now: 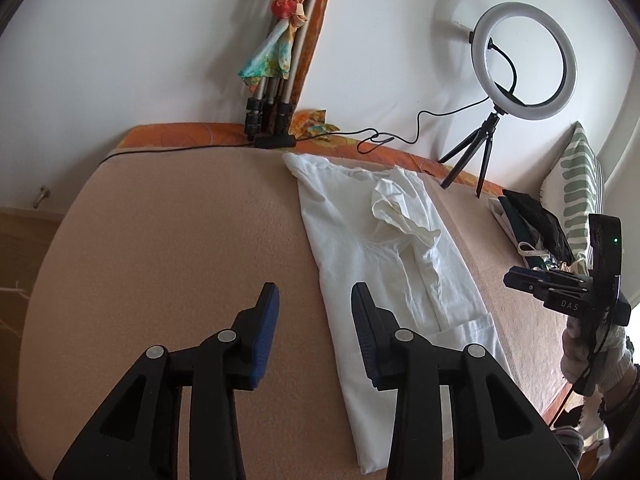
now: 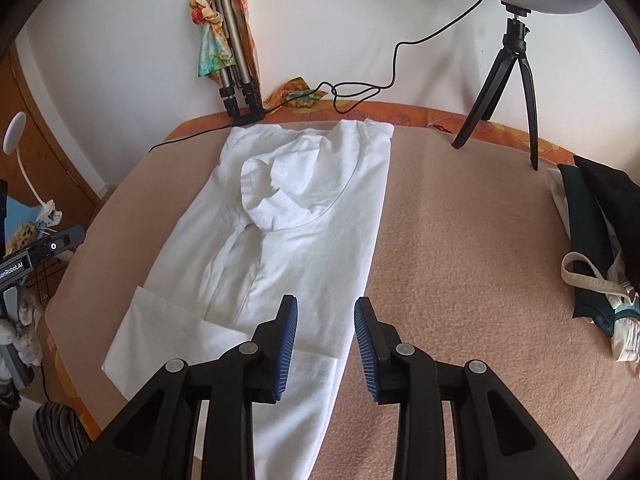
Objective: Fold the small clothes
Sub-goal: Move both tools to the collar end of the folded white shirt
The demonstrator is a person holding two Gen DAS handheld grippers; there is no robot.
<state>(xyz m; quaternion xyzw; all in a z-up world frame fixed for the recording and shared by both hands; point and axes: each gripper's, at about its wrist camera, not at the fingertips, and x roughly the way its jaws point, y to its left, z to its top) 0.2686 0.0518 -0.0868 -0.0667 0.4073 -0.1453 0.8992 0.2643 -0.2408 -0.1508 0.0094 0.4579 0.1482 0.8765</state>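
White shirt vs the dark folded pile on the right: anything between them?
Nothing; bare peach blanket between white shirt and dark pile, clearest in right wrist view.

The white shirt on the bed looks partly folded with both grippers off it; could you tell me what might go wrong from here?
1. The sleeve folded onto the white shirt sits bunched and raised; the next fold may trap a lump.
2. The shirt's near hem lies uneven, so the halves may not line up.
3. The black cable and ring light stand close behind the collar and could snag.
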